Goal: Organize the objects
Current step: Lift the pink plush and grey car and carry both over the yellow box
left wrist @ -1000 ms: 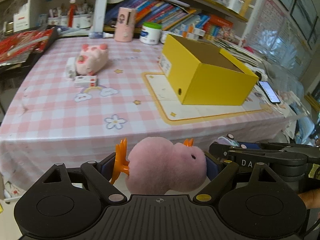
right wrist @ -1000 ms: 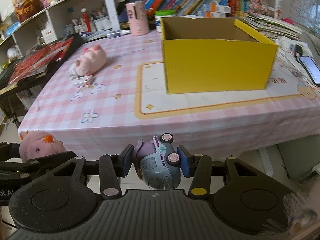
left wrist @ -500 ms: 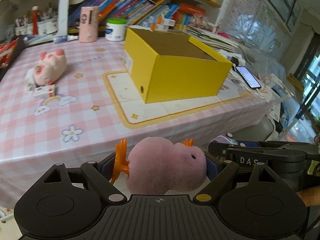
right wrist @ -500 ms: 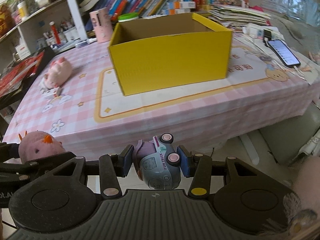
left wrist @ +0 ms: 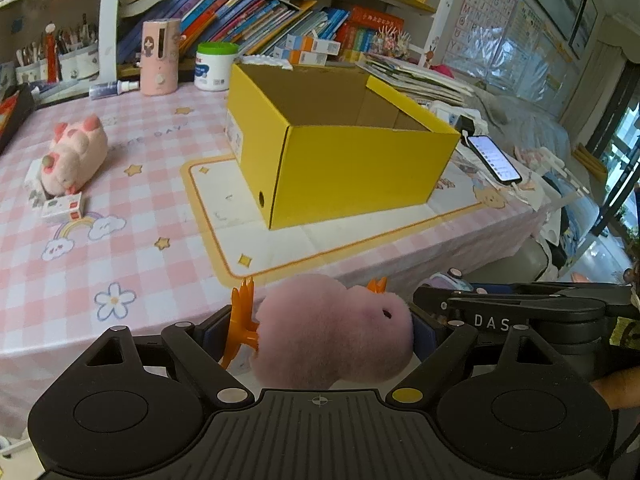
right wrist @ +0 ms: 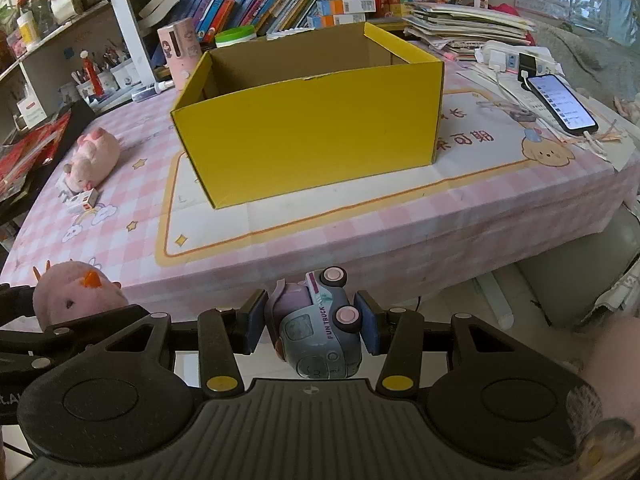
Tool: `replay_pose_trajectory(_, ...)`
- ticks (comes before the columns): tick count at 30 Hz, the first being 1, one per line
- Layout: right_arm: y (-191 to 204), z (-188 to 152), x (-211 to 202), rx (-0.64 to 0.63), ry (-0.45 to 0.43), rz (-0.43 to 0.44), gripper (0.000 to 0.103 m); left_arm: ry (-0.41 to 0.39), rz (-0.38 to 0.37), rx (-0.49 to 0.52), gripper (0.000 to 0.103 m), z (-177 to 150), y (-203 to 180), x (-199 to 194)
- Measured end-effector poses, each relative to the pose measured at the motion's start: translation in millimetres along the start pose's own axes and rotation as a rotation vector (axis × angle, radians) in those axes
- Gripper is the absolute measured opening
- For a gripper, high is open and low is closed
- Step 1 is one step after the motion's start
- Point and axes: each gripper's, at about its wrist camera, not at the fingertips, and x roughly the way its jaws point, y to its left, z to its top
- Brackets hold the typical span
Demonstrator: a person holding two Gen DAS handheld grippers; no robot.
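Left gripper (left wrist: 334, 336) clenched on pink plush (left wrist: 336, 342), right gripper (right wrist: 310, 322) clamping toy truck (right wrist: 320, 324), both short of yellow box (right wrist: 312, 132); early release risks floor drops.

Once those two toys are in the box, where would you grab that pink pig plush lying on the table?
Probably across the pink pig plush's soft middle, coming from above. It lies on its side, so the flanks face outward and should squash between the fingers. Stay clear of the small white box touching its head end.
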Motion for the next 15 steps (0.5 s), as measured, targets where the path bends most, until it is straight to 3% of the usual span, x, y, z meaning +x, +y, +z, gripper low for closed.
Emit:
replay_pose_trajectory(9, -17.1, 26.9, 11.1, -0.004, -0.016, 0.003, 0.044, -0.065, -0.002, 0.046, 0.087, 23.5, -16.7, 10.6)
replay_pose_trajectory(15, -30.4, 57.6, 10.1, -0.004, -0.093, -0.001, 0.044, -0.152, -0.024, 0.068, 0.087, 47.8, -26.8, 11.5)
